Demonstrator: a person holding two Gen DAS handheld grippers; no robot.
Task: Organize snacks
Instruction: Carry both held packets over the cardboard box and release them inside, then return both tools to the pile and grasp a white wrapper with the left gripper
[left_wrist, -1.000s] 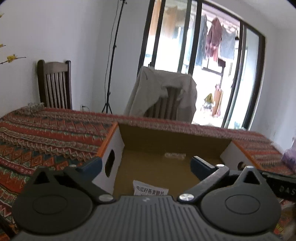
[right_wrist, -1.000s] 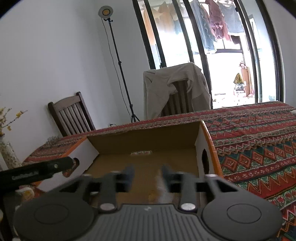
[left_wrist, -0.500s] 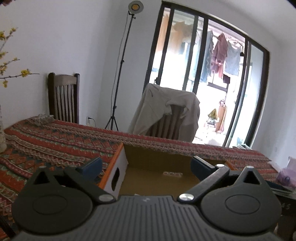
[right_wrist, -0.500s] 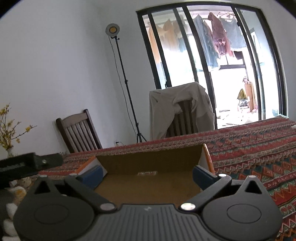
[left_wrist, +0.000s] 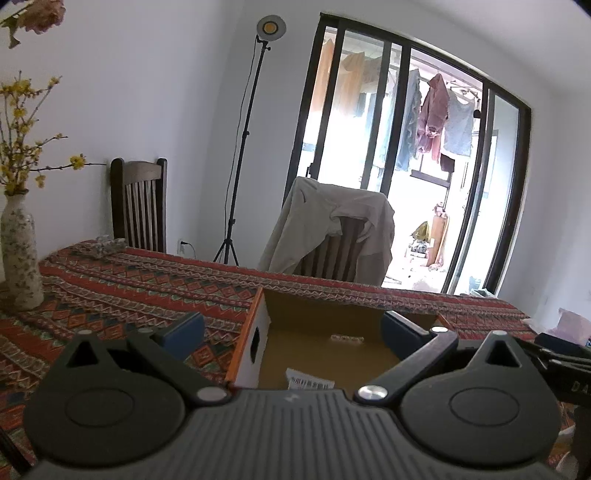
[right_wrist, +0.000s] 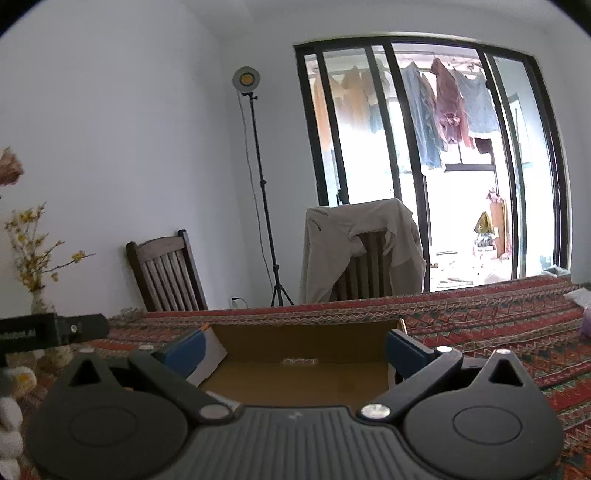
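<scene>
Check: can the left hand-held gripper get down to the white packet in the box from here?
Probably yes. The left hand-held gripper is open and empty above the open-topped box, and nothing covers the white packet.

A white snack packet (left_wrist: 311, 380) lying in the cardboard box (left_wrist: 325, 314) carries a line of black Chinese characters, seen in the left wrist view; the print is too small and half hidden by the gripper body to read surely. At the right edge of that view a black bar (left_wrist: 576, 384) shows pale letters, "DA" and then cut off. In the right wrist view a black bar (right_wrist: 22, 332) at the left edge bears white lettering, blurred and unreadable
</scene>
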